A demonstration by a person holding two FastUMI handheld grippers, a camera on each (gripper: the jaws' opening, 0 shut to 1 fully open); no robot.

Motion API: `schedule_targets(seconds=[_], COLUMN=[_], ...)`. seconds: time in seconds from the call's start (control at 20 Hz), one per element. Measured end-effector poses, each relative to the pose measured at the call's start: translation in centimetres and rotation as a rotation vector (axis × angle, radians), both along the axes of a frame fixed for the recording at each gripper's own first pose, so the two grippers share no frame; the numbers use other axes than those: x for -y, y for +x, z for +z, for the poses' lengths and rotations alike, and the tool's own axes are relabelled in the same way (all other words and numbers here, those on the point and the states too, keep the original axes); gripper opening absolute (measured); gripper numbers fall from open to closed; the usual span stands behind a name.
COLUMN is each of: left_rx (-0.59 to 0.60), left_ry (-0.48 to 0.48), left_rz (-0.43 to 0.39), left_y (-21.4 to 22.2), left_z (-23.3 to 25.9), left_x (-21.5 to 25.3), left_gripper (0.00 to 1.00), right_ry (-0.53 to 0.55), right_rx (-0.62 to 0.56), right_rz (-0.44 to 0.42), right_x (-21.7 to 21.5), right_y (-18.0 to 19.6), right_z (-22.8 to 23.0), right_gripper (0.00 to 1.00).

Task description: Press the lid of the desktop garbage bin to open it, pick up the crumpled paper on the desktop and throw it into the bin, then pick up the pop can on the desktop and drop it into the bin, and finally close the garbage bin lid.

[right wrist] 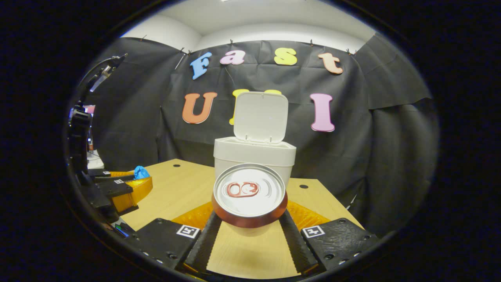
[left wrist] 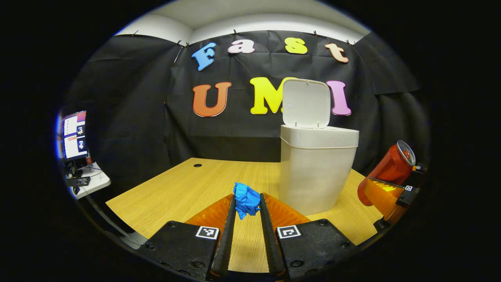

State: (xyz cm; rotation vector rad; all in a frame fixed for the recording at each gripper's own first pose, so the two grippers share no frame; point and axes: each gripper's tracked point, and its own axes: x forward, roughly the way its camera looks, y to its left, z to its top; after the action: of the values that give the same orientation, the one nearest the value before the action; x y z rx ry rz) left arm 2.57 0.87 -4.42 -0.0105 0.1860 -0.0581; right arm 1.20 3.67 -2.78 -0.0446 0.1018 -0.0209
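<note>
bin (left wrist: 318,172) off-white, lid (left wrist: 306,103) white. paper (left wrist: 246,200) bright blue. can (left wrist: 387,168) red, silver top (right wrist: 249,190) with red tab. desk (left wrist: 184,188) light wood grain. wall cloth (left wrist: 129,117) black.

A monitor (left wrist: 73,135) stands on a side table (left wrist: 92,182) left of the desk (left wrist: 176,188).

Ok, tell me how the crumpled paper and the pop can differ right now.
The crumpled paper is blue, soft and wrinkled; the pop can is red, rigid and round with a silver top. The paper is a small wad pinched in the left gripper; the can is bulkier and spreads the right gripper wider. Both are held off the table, short of the open bin.
</note>
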Motion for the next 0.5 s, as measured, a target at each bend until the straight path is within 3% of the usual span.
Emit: schedule_targets(seconds=[0.2, 0.4, 0.5], left_rx=[0.023, 0.062, 0.068], left_ry=[0.011, 0.016, 0.025], left_rz=[-0.01, -0.018, -0.016], left_y=[1.7, 5.1, 6.7], left_z=[3.8, 8.0, 9.6], left_x=[2.1, 4.4, 5.2], left_gripper=[0.4, 0.4, 0.4], right_ry=[0.026, 0.091, 0.084], right_rx=[0.062, 0.047, 0.062], right_rz=[0.0, 0.028, -0.002], right_x=[1.8, 3.0, 4.9], right_y=[-0.5, -0.5, -0.3], right_z=[2.6, 3.0, 3.6], right_gripper=[0.8, 0.8, 0.79])
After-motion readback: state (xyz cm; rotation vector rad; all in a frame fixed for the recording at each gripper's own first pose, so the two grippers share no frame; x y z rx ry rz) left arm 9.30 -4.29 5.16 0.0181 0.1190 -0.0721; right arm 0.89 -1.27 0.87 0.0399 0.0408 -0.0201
